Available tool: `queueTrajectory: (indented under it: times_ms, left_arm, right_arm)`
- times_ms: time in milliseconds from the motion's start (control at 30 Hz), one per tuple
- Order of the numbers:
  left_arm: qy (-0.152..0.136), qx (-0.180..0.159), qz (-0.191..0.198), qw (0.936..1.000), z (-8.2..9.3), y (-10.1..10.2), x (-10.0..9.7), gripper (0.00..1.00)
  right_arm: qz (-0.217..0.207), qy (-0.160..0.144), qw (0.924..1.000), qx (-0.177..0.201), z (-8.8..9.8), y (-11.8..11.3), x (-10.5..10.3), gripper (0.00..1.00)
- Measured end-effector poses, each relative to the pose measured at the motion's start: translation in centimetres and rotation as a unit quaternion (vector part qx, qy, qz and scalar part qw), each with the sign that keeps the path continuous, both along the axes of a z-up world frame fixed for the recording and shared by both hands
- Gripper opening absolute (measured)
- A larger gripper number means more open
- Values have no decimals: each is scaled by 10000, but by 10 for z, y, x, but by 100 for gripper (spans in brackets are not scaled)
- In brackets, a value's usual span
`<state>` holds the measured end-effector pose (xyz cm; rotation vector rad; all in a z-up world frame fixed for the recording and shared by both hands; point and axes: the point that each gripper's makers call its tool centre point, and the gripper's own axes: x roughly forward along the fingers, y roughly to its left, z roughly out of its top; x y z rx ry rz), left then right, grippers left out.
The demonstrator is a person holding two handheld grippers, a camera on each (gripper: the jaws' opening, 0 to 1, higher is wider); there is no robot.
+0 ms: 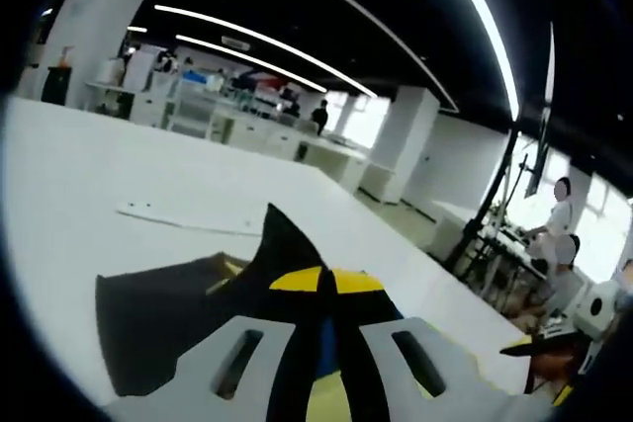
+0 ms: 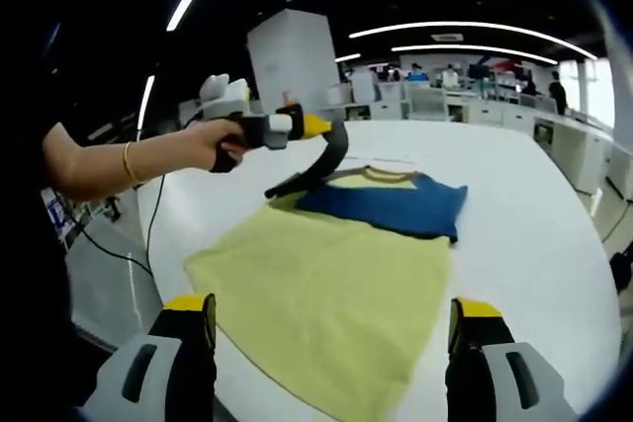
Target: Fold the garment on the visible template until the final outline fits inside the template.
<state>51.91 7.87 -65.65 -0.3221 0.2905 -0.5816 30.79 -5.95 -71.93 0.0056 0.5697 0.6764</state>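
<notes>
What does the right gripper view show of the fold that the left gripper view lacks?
Right gripper view: the whole garment spread yellow-green on the white table, its blue part folded over, and the left hand-held gripper lifting a dark sleeve, while the right hand-held gripper stands open. Left gripper view: a white strip on the table. Both: garment and table.

- Your right hand-held gripper (image 2: pixel 331 343) faces soft, matt cloth: a yellow-and-blue garment (image 2: pixel 336 284).
- It lies on a smooth white table (image 2: pixel 534 244).
- Your left hand-held gripper (image 1: pixel 326 343) has smooth grey plastic jaws.
</notes>
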Motion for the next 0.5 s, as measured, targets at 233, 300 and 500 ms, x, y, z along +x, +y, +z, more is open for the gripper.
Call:
queueTrajectory:
  times_ms: [233,300,500]
  left_arm:
    - [-42,-131,-214,9997,2,-18,2,0]
    - [-46,-170,-256,9995,1,-23,3,0]
    - [23,-228,-423,9988,-5,-42,5,0]
  right_arm:
    - [-54,63,10000,16,-5,-1,-3,97]
    - [-63,70,10000,12,-6,-2,-4,97]
    - [-100,98,9999,-9,-8,-3,-5,97]
